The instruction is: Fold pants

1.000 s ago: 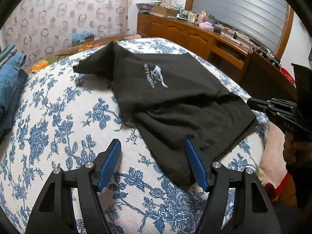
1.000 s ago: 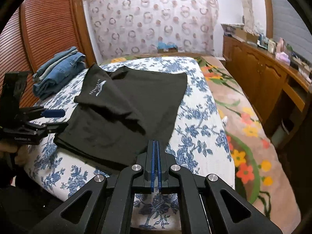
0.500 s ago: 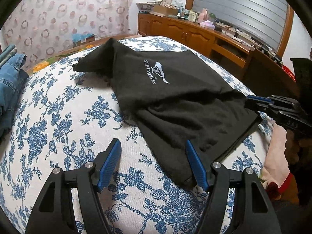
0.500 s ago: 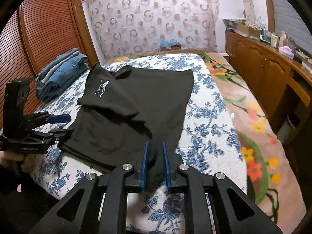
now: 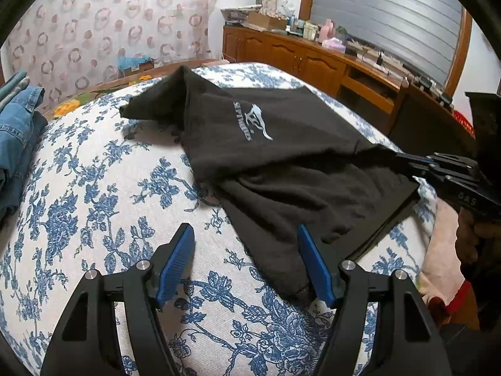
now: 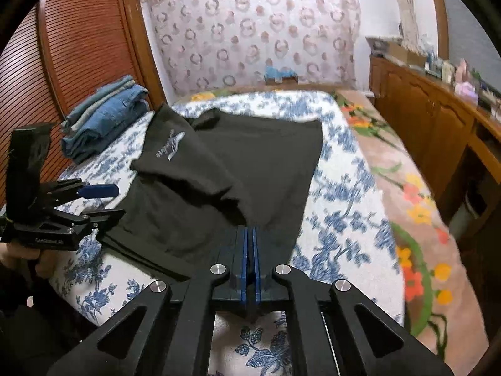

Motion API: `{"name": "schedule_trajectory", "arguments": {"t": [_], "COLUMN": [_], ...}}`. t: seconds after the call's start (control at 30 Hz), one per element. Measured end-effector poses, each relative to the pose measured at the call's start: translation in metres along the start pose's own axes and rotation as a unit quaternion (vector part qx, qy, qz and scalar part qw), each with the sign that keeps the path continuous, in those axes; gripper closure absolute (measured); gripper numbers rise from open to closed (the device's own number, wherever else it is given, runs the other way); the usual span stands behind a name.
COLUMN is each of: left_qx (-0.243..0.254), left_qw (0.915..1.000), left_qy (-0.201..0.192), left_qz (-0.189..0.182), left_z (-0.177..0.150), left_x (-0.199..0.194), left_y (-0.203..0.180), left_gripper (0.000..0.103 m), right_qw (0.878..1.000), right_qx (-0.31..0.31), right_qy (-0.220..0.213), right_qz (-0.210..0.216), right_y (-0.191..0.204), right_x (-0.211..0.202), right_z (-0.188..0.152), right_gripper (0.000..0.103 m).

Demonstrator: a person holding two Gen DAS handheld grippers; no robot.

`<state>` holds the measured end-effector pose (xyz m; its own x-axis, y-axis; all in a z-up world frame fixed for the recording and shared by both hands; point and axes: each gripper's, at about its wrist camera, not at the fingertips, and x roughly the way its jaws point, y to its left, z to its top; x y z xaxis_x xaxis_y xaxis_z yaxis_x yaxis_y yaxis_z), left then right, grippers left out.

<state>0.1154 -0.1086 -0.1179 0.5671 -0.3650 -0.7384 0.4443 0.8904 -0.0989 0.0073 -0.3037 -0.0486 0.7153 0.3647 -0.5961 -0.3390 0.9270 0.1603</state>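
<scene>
Our right gripper (image 6: 249, 244) pinches a fold of the soft black pants (image 6: 250, 163) between its ribbed blue pads. Our left gripper (image 5: 247, 257) gapes, the pants' hem beside its right jaw, on the floral bedspread (image 5: 94, 194).

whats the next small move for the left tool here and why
Probably ease the left tool forward and close it on the near corner of the black pants. Its jaws are open with that corner lying just inside the right one, ungripped, while the right tool is already shut on the other edge, lifting it off the bed.
</scene>
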Motion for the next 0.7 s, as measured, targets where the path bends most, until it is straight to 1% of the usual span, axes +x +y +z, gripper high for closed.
{"name": "schedule_trajectory", "arguments": {"t": [0.1,0.17,0.27,0.43,0.57,0.63,0.67,0.7], "left_qx": [-0.002,-0.001,-0.002,-0.001,-0.005,-0.007,-0.009,-0.011], "left_qw": [0.9999,0.9999,0.9999,0.9999,0.9999,0.9999,0.9999,0.9999], "left_qy": [-0.013,-0.015,-0.012,0.009,0.012,0.008,0.005,0.002], "left_qz": [-0.003,-0.003,-0.001,0.008,0.008,0.008,0.008,0.008], "left_z": [0.002,0.004,0.005,0.002,0.001,0.001,0.001,0.002], "left_x": [-0.007,-0.009,-0.006,0.004,0.005,0.003,0.002,0.000], "left_y": [0.000,-0.001,-0.001,0.001,0.003,0.004,0.005,0.006], "left_gripper": [0.033,0.033,0.033,0.033,0.033,0.033,0.033,0.033], "right_qw": [1.000,1.000,0.999,0.999,0.999,0.999,0.999,0.999], "right_qx": [-0.004,-0.005,-0.013,-0.002,0.000,-0.002,-0.003,-0.005], "right_qy": [-0.020,-0.021,-0.015,0.016,0.005,-0.006,-0.011,-0.014], "right_qz": [-0.011,-0.017,-0.031,-0.040,-0.041,-0.037,-0.033,-0.029], "right_y": [-0.004,-0.006,-0.006,-0.007,-0.007,-0.006,-0.005,-0.004], "right_x": [-0.016,-0.021,-0.022,-0.010,-0.016,-0.018,-0.020,-0.020], "right_z": [0.001,-0.001,-0.008,-0.014,-0.004,0.004,0.007,0.010], "right_gripper": [0.102,0.102,0.102,0.102,0.092,0.082,0.078,0.072]}}
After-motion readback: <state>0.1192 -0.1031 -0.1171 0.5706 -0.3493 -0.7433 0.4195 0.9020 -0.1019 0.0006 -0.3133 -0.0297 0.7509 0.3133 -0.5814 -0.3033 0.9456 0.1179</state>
